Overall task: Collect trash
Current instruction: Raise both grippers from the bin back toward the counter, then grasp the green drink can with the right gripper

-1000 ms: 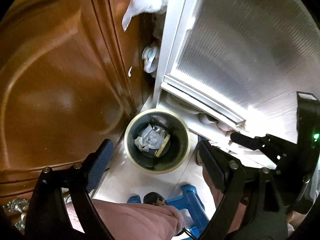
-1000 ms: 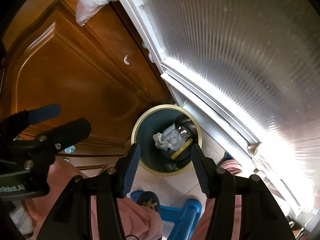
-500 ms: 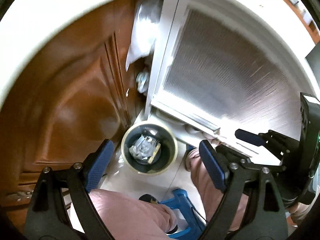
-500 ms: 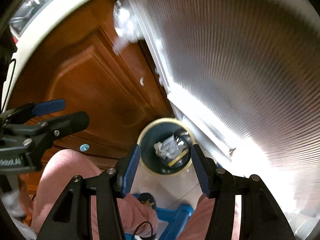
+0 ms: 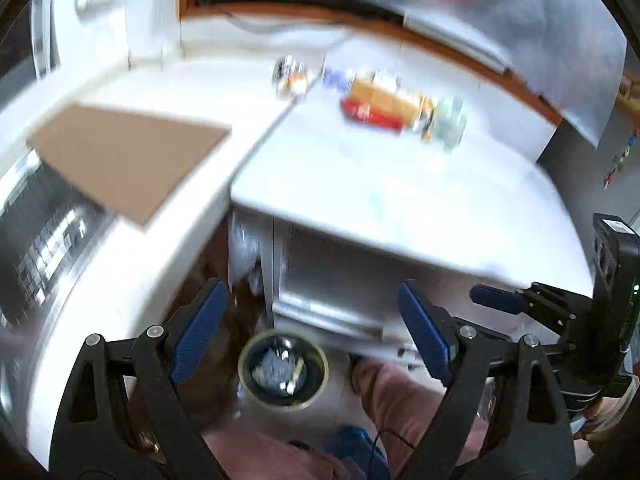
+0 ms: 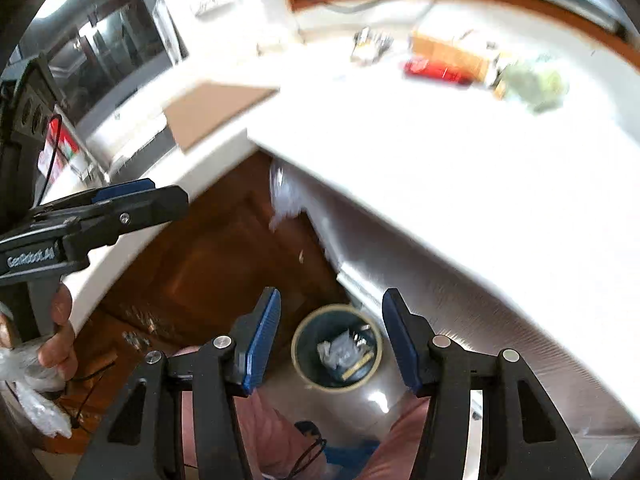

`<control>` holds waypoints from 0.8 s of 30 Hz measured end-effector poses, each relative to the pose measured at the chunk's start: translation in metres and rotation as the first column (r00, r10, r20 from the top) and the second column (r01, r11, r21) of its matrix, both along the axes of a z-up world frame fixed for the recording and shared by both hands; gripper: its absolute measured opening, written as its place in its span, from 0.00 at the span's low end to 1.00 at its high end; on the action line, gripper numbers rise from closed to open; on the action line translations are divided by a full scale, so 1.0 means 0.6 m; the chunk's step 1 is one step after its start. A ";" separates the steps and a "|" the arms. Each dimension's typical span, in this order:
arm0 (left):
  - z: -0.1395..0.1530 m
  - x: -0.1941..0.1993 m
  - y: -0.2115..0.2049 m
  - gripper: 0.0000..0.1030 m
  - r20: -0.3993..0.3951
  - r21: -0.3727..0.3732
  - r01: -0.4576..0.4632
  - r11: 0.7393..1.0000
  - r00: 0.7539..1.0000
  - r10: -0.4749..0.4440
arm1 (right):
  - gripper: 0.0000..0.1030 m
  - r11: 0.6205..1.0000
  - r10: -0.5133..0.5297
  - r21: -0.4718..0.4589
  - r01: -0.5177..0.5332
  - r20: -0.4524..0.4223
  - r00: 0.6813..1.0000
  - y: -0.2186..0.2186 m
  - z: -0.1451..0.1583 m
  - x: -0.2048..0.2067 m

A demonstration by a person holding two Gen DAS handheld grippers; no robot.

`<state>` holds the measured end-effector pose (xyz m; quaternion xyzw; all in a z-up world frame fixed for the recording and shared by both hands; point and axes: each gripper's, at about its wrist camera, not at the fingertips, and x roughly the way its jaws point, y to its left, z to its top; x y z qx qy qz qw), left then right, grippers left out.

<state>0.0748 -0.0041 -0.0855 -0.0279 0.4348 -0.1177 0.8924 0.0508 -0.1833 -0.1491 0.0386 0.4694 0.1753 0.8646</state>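
Both views heavily motion-blurred. Left gripper [image 5: 312,332] spread wide, nothing between its blue pads, lower centre of the left wrist view. Right gripper [image 6: 330,336] also released and empty, lower centre of the right wrist view; it shows again at right edge of the left view, side-on. Trash bin [image 5: 283,369], round, dark inside with a pale rim, sits on the floor at bottom centre of both views [image 6: 337,347], framed between the fingers, well below them. Crumpled clear plastic and a yellowish strip lie inside the bin. Bin stands just beside a brown wooden cabinet door [image 6: 224,264] and the frosted white panel [image 5: 332,280] under the table. White tabletop [image 5: 400,184] fills centre and right of frame. Upper centre-right on it: a blurred cluster of leftover items, with a red packet [image 5: 370,114], an orange-tan box [image 5: 384,94] and a greenish clear piece [image 5: 450,122]; exact identity cannot be told. Brown cardboard sheet [image 5: 124,152] lies flat on the white counter, left of frame. Pink-trousered legs [image 5: 404,396] at bottom.
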 end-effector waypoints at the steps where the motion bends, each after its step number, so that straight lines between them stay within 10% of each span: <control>1: 0.014 0.005 -0.003 0.83 0.016 0.005 -0.001 1.000 1.000 0.001 | 0.52 1.000 -0.010 -0.001 0.010 0.019 1.000 -0.009 0.023 0.005; 13: 0.159 0.138 -0.086 0.81 0.127 0.064 0.038 0.997 0.991 -0.046 | 0.57 0.982 -0.187 0.007 0.189 0.173 0.967 -0.153 0.193 0.141; 24: 0.129 0.357 -0.199 0.81 -0.007 0.058 0.083 0.995 0.997 -0.083 | 0.59 0.897 -0.442 0.007 0.442 0.062 0.895 -0.317 0.154 0.404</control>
